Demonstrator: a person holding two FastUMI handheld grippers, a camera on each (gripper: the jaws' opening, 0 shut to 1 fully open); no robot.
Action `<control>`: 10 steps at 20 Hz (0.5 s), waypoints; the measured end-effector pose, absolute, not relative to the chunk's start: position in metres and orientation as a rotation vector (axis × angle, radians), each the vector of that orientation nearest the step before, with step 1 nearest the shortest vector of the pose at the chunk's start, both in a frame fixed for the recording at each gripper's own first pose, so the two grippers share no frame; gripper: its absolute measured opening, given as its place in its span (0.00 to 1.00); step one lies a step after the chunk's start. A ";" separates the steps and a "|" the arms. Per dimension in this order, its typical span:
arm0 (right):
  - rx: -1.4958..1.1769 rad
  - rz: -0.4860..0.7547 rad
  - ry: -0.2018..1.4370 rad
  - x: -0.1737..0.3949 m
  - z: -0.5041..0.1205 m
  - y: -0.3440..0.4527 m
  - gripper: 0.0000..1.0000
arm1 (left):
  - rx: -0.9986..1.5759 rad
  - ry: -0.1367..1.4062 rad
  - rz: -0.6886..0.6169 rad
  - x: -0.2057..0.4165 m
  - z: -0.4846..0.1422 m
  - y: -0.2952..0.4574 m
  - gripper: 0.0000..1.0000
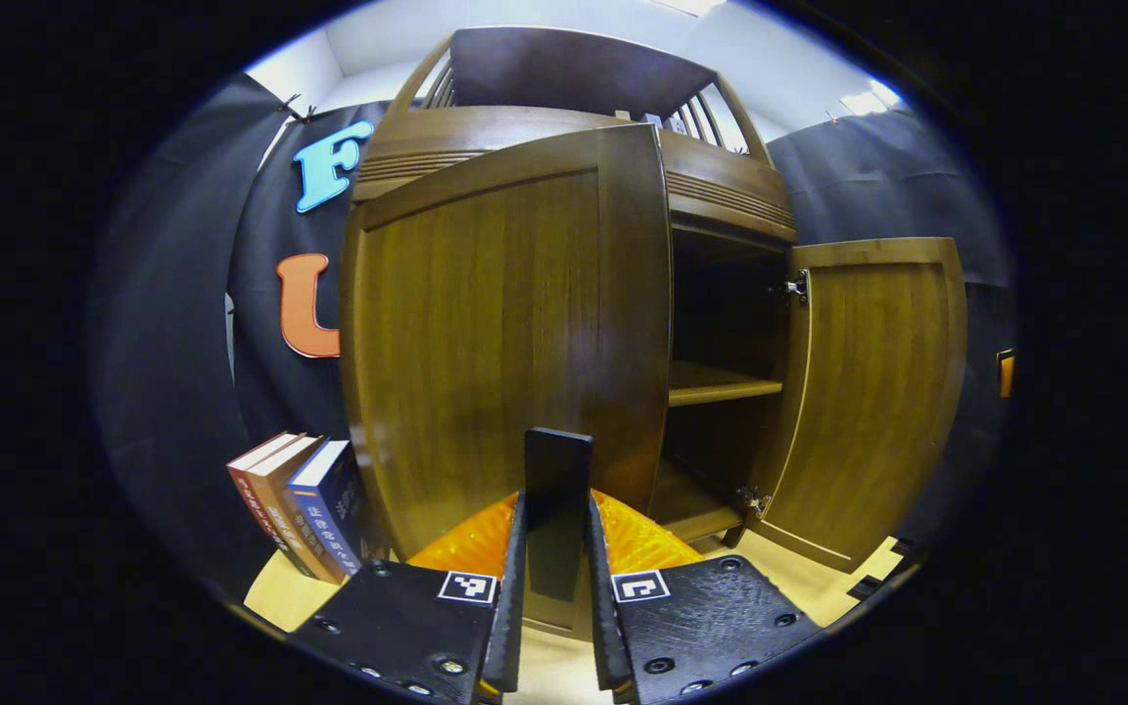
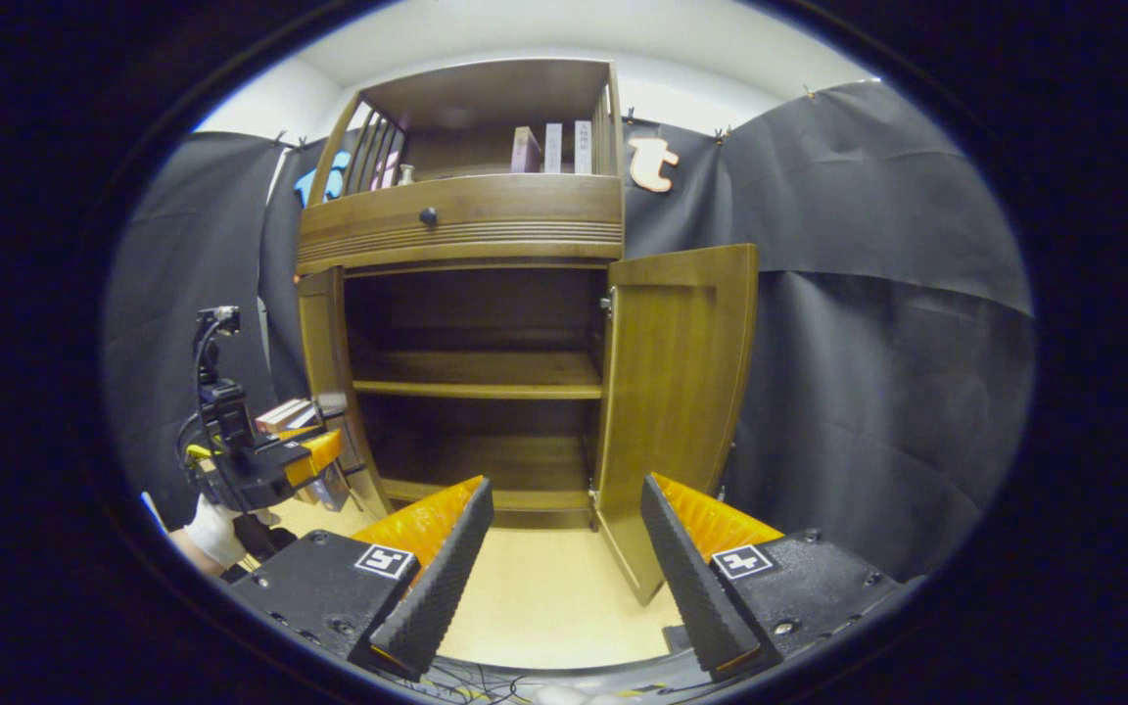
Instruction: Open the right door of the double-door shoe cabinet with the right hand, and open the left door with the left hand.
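The brown wooden shoe cabinet [image 2: 466, 220] stands against the wall with both doors swung out. In the left gripper view the left door [image 1: 486, 333] faces me up close, and my left gripper [image 1: 556, 519] is shut on its dark upright handle [image 1: 558, 460]. The right door [image 1: 877, 392] hangs wide open farther right. In the right gripper view the right door [image 2: 681, 392] stands open just ahead. My right gripper [image 2: 564, 578] is open and holds nothing, a short way back from that door. The left gripper [image 2: 305, 458], held by a gloved hand [image 2: 211, 529], sits at the left door's edge [image 2: 324, 343].
Inside the cabinet are bare wooden shelves [image 2: 476, 377]. A drawer with a dark knob [image 2: 428, 215] and an upper shelf with books [image 2: 549, 147] sit above. Leaning books [image 1: 300, 499] stand on the pale floor [image 2: 544, 597] left of the cabinet. Black cloth walls close in on both sides.
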State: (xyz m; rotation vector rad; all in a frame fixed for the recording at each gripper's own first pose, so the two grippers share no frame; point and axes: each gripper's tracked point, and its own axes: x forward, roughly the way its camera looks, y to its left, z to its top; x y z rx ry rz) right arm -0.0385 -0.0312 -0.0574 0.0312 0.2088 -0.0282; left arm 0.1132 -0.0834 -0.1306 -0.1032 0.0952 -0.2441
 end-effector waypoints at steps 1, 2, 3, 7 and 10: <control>0.030 -0.018 0.209 -0.038 -0.059 -0.029 0.98 | -0.103 0.097 -0.234 0.107 -0.132 -0.076 0.28; 0.029 -0.008 0.210 -0.038 -0.059 -0.026 0.96 | -0.107 0.098 -0.222 0.102 -0.133 -0.068 0.29; 0.028 0.003 0.208 -0.038 -0.059 -0.022 0.96 | -0.113 0.102 -0.205 0.096 -0.134 -0.060 0.29; 0.029 0.037 0.208 -0.036 -0.060 -0.012 0.97 | -0.127 0.109 -0.156 0.076 -0.137 -0.029 0.36; 0.027 0.065 0.209 -0.035 -0.062 -0.003 0.96 | -0.110 0.108 -0.143 0.048 -0.134 -0.006 0.36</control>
